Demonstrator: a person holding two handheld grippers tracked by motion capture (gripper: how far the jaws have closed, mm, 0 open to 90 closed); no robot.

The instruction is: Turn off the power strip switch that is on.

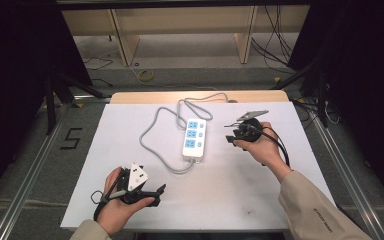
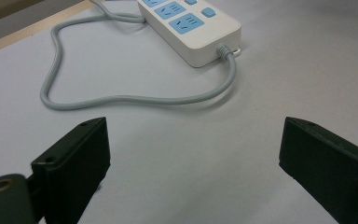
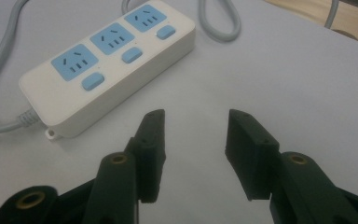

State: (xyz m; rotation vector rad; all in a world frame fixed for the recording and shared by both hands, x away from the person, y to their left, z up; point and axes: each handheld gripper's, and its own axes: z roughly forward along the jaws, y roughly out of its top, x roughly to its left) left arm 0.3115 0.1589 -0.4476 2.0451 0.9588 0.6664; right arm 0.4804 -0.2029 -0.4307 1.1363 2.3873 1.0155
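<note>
A white power strip (image 1: 194,139) with three blue sockets and blue switches lies flat in the middle of the white table; its grey cable (image 1: 152,145) loops to its left and back toward the far edge. My right gripper (image 1: 229,132) is just right of the strip, jaws pointing at it. In the right gripper view the strip (image 3: 107,60) lies ahead and left of the gripper (image 3: 196,126), which is open with nothing between its jaws. My left gripper (image 1: 157,195) rests near the front edge. It is wide open (image 2: 193,140), with the strip (image 2: 191,28) and cable (image 2: 121,99) farther ahead.
White sheet (image 1: 240,200) covers the table, with a wooden strip (image 1: 130,97) at the far edge. The cable runs off the far side. Wooden shelving (image 1: 130,45) and floor cables (image 1: 275,50) lie beyond. Metal rails (image 1: 35,165) flank the table.
</note>
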